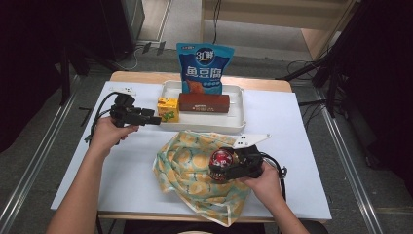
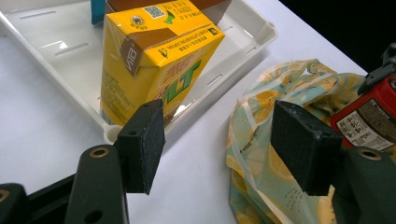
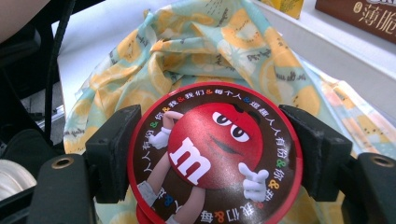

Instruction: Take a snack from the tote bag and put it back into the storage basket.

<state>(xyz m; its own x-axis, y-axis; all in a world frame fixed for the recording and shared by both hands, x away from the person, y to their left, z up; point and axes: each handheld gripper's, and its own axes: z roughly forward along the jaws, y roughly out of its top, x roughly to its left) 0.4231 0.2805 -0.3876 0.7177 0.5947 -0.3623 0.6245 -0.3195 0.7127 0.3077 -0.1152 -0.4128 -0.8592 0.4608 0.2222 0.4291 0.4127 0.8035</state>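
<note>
My right gripper (image 1: 220,166) is shut on a red M&M's can (image 1: 220,159), its pads pressing both sides of the round lid (image 3: 215,156), above a lemon-print cloth bag (image 1: 195,170) lying on the table. My left gripper (image 1: 155,118) is open with nothing between its pads (image 2: 142,142), close in front of a yellow drink carton (image 2: 154,58) that stands in the near left corner of the white tray (image 1: 234,122). A brown biscuit box (image 1: 203,103) and a blue snack bag (image 1: 203,68) also sit in the tray.
The white table (image 1: 292,126) has bare surface left and right of the cloth bag. Cables trail from both grippers. The tray's rim (image 2: 243,44) lies between the carton and the cloth bag (image 2: 280,116).
</note>
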